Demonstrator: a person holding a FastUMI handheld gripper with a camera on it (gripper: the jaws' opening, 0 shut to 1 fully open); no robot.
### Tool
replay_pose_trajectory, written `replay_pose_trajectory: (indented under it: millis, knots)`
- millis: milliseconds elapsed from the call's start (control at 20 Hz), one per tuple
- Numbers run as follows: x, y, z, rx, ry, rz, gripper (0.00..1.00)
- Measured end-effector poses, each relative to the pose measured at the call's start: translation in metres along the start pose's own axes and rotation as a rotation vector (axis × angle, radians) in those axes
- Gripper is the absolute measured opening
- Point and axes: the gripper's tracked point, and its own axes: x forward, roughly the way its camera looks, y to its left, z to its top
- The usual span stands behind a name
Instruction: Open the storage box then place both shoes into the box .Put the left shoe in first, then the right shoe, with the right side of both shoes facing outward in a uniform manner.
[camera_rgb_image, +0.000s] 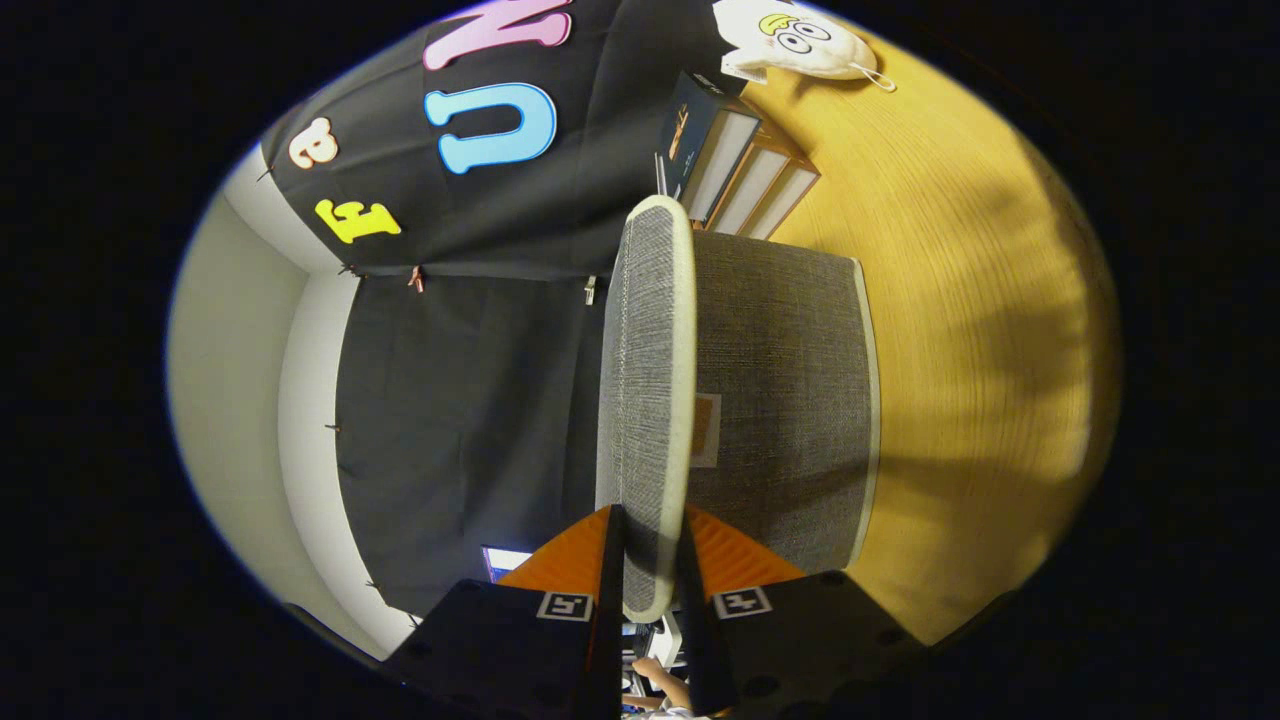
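Note:
The view is rolled on its side, with the wooden table (980, 330) running down the right. A grey fabric storage box (790, 400) stands on it just ahead of my fingers. Its grey lid (648, 390), edged in pale trim, reaches from between my fingers out ahead of them. My gripper (650, 580) is shut on the near edge of that lid, one finger on each face. Far beyond the box, near the table's far end, lies a white slipper (800, 40) with cartoon eyes.
Three books (740, 165) stand in a row on the table beyond the box, close to the black cloth wall (470, 380). A person's hand (660, 680) is visible below the fingers. A pale wall (240, 380) lies past the cloth.

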Motion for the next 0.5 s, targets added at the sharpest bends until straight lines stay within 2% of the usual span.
replay_pose_trajectory:
  millis: [50, 100, 200, 500]
  knots:
    - [0.0, 0.003, 0.003, 0.005, -0.01, -0.006, 0.25]
    - [-0.004, 0.005, 0.006, 0.007, -0.018, -0.01, 0.14]
    - [-0.001, 0.005, 0.005, 0.0, -0.031, -0.032, 0.05]
    - [0.0, 0.033, 0.002, -0.04, -0.019, -0.075, 0.05]
